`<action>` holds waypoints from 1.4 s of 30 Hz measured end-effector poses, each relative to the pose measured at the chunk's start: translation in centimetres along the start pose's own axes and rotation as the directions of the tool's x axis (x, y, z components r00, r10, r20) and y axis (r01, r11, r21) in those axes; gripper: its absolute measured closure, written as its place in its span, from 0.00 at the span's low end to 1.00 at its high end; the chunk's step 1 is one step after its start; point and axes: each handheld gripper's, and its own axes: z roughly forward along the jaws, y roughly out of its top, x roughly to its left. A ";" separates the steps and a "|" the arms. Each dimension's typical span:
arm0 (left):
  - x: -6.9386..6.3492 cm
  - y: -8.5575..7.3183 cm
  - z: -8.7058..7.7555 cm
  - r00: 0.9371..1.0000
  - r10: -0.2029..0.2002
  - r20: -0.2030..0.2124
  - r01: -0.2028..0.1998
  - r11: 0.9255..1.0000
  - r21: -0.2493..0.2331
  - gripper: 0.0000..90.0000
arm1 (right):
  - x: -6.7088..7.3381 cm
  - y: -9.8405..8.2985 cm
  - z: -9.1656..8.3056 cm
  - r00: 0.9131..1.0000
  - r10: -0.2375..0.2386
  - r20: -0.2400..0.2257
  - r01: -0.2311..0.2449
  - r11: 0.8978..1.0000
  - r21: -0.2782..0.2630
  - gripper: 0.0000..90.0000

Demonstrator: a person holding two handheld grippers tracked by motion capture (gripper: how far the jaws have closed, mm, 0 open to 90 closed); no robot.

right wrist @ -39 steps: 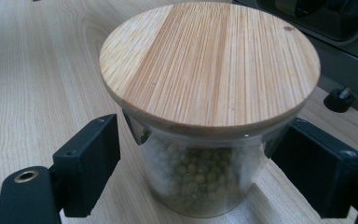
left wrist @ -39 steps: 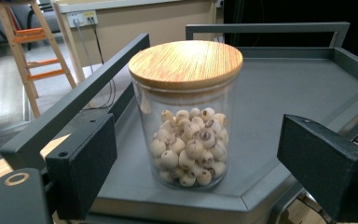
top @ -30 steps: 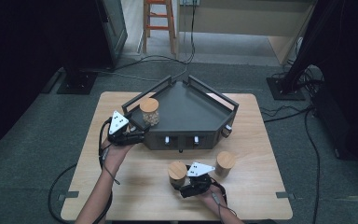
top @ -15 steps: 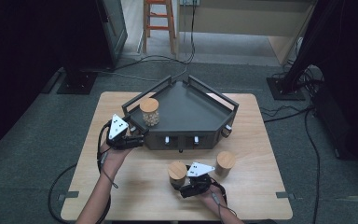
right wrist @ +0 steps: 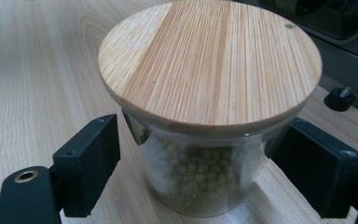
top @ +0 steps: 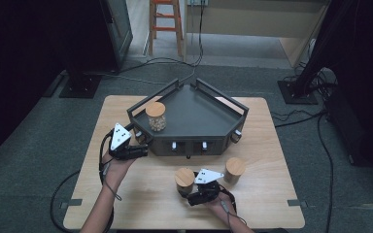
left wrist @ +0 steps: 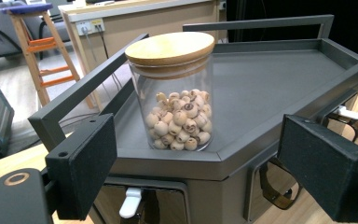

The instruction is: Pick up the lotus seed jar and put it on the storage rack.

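Note:
A dark grey tray [top: 209, 121] with raised rails stands at the middle of the wooden table. On its left part stands a glass jar of pale round seeds [top: 156, 116] [left wrist: 177, 102] with a wooden lid. My left gripper [top: 141, 151] [left wrist: 205, 163] hovers at the tray's front left corner, open, with nothing between its pads. In front of the tray, my right gripper [top: 188, 189] [right wrist: 200, 172] is shut on a jar of green peas [top: 184, 177] [right wrist: 205, 140], pads on the glass just under the wooden lid. A third lidded jar [top: 234, 169] stands to its right.
The tray has white latches [left wrist: 129, 205] and brown handles [left wrist: 279, 191] on its front face. An orange stool [top: 166, 19], cables and black stands sit on the floor beyond the table. Bare wood lies at the table's front left.
My left gripper has drawn back a little from the seed jar toward the table's front. The right gripper and the pea jar have stayed put.

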 end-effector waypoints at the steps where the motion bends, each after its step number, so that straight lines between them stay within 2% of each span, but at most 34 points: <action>1: 0.0 0.0 0.0 1.000 0.003 0.002 -0.003 1.000 0.001 0.13 | 0.0 0.0 0.0 1.000 0.000 0.000 0.000 1.000 0.000 0.17; 20: -0.8 -0.6 -1.4 1.000 0.020 0.006 -0.020 1.000 -0.004 0.13 | 0.0 0.0 0.0 1.000 0.000 0.002 0.000 1.000 0.001 0.17; 25: -1.1 -0.7 -1.6 0.999 0.041 0.010 -0.041 0.999 0.002 0.13 | 0.0 0.0 0.0 1.000 0.000 0.002 0.000 1.000 0.001 0.17; 32: -1.3 -1.0 -2.4 0.999 0.042 -0.002 -0.042 0.999 -0.004 0.13 | 0.0 0.0 -0.1 1.000 0.004 0.006 -0.004 1.000 -0.002 0.17; 37: -1.3 -1.5 -2.9 1.000 0.023 -0.008 -0.023 1.000 -0.009 0.13 | 0.0 0.0 0.0 1.000 0.001 0.005 -0.001 1.000 0.000 0.17; 42: -1.4 -1.8 -3.0 1.000 0.028 -0.005 -0.028 1.000 -0.004 0.13 | 0.0 0.0 0.0 1.000 0.003 0.004 -0.003 1.000 0.000 0.17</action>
